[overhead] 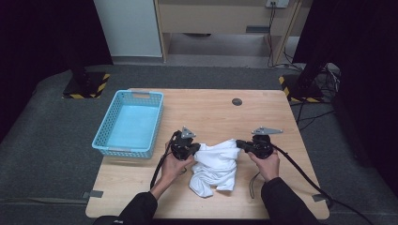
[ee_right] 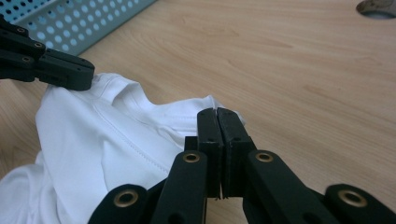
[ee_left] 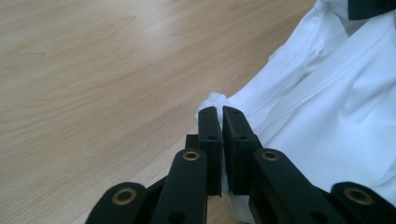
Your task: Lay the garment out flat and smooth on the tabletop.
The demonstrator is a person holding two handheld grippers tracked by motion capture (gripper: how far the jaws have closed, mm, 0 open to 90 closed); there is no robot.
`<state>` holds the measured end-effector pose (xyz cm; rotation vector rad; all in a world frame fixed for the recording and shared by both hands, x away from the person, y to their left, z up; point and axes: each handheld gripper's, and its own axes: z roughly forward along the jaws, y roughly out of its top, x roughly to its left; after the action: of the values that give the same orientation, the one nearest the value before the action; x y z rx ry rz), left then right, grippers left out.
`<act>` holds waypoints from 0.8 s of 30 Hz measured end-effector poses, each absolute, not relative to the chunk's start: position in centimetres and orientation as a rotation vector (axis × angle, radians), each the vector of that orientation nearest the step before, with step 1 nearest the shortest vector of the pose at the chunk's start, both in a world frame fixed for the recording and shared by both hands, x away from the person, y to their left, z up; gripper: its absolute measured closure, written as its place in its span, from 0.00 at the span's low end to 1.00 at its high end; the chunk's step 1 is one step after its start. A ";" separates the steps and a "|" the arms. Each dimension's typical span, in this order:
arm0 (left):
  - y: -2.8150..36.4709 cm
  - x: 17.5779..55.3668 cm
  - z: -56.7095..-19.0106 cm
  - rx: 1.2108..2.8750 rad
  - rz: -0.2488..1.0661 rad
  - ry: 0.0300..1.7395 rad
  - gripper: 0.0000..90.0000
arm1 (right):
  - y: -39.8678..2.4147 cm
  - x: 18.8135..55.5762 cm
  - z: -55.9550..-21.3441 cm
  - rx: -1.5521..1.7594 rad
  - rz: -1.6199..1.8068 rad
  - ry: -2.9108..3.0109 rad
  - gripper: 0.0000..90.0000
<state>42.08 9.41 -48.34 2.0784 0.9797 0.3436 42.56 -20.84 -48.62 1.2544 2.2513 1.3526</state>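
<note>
A: Where are your hands right now?

B: Both come in from the bottom of the high view. Your left hand (overhead: 172, 164) holds the left gripper (overhead: 192, 149) and your right hand (overhead: 266, 163) holds the right gripper (overhead: 240, 143). Your dark sleeves lie low over the near edge of the wooden table (overhead: 211, 112). The two grippers point in toward each other.

A: What sits between them?

B: A white shirt (overhead: 215, 166). It is crumpled on the table, near your side, a bit right of the middle. Its top edge is stretched between your two grippers and the rest droops toward you.

A: Are your left tongs wide or narrow?

B: Narrow. In the left gripper view the jaws are pinched on a fold of the white shirt (ee_left: 327, 116), with cloth poking out past the tips.

A: And the right ones?

B: Narrow too. In the right gripper view the jaws are pressed together on the edge of the shirt (ee_right: 116, 140). Your left gripper (ee_right: 70, 74) shows far off, biting the other corner.

A: What else is on the table?

B: A blue basket (overhead: 107, 123) sits at the left, well apart from the shirt.
</note>
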 end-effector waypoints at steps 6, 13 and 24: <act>10.1 41.8 -46.6 2.024 0.377 0.978 0.96 | -21.4 42.2 -47.2 1.246 1.406 2.187 0.98; 10.6 41.5 -45.2 1.968 0.403 0.976 0.96 | -21.5 41.7 -45.8 1.227 1.452 2.130 0.99; 10.6 40.9 -42.4 1.930 0.486 0.923 0.96 | -21.5 41.3 -42.8 1.149 1.492 2.058 0.99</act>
<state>40.85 10.62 -42.36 1.9298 0.9227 0.4861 41.34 -21.51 -42.80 1.1492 2.0577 1.4918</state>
